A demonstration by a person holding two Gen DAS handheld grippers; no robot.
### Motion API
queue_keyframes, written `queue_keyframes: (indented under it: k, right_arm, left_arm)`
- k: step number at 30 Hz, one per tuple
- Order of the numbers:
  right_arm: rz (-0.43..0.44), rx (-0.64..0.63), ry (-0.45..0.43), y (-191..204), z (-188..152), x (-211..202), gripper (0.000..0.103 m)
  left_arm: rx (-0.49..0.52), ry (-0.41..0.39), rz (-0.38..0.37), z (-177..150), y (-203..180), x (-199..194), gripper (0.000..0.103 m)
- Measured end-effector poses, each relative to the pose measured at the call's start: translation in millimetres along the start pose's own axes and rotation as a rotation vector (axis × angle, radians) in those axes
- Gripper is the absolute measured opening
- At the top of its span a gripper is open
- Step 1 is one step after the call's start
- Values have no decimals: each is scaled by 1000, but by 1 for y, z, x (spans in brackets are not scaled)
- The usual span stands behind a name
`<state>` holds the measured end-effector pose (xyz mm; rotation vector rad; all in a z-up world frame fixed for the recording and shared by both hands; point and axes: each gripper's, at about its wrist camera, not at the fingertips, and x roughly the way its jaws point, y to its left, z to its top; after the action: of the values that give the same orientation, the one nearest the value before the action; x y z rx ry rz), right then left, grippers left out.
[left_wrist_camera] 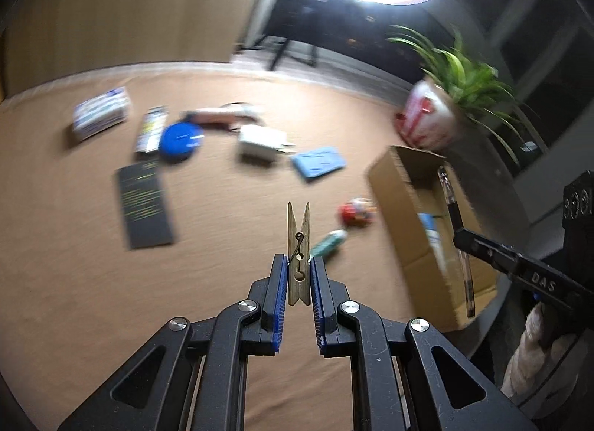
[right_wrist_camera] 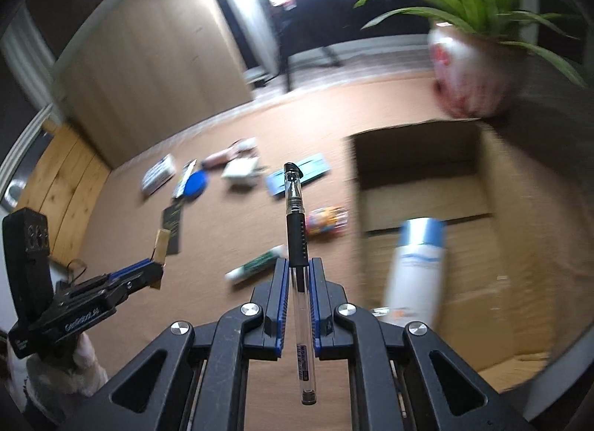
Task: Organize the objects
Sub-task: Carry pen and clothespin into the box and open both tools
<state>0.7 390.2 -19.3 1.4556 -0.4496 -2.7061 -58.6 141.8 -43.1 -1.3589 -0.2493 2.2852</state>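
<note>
A small wooden spring clothespin point(left_wrist_camera: 299, 256) is clamped upright between the blue-padded jaws of the left gripper point(left_wrist_camera: 299, 271), its forked end pointing away from the camera. A clear-barrelled ballpoint pen with a black rubber grip point(right_wrist_camera: 297, 245) is clenched lengthwise in the jaws of the right gripper point(right_wrist_camera: 299, 275), cap end far, tail end hanging near. Both things are held clear of the tan cloth-covered table point(left_wrist_camera: 222, 252).

The step in hand is judged to be the carry: two picked things are being taken to the open brown cardboard box point(right_wrist_camera: 482, 178) at the right of the table, below the potted green plant in a red-and-white pot point(right_wrist_camera: 467, 71). A white cylindrical bottle with a blue band point(right_wrist_camera: 415, 267) is already lying in the box. In the left wrist view the pen is seen over the box's opening, so it appears nearer its goal than the clothespin.

Next, each gripper would need to be brought over the opening and its jaws released. Several blurred items are left on the table's far side, among them a blue round disc point(left_wrist_camera: 180, 136) and a dark rectangular card point(left_wrist_camera: 145, 204).
</note>
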Motion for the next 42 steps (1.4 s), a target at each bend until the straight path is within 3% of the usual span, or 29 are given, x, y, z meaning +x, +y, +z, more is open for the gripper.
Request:
queue_keyframes:
  k: [8, 17, 23, 24, 25, 27, 42]
  right_arm:
    - [-82, 102, -46, -62, 9, -16, 10]
    - [-105, 172, -25, -97, 3, -8, 10]
    - [-105, 190, -37, -109, 3, -10, 11]
    - [-106, 195, -31, -111, 3, -10, 15]
    - [-108, 198, -26, -112, 3, -9, 27]
    - [-117, 202, -35, -112, 2, -11, 44]
    - [-81, 158, -37, -81, 6, -5, 48]
  left_arm:
    - [132, 21, -101, 16, -87, 30, 13]
    - [217, 41, -138, 27, -154, 68, 13]
    - [221, 64, -180, 33, -169, 81, 13]
    - [224, 65, -183, 33, -171, 81, 17]
    - [226, 69, -178, 33, -171, 81, 33]
    - [215, 59, -165, 33, -168, 80, 52]
    - [145, 51, -102, 24, -117, 56, 52]
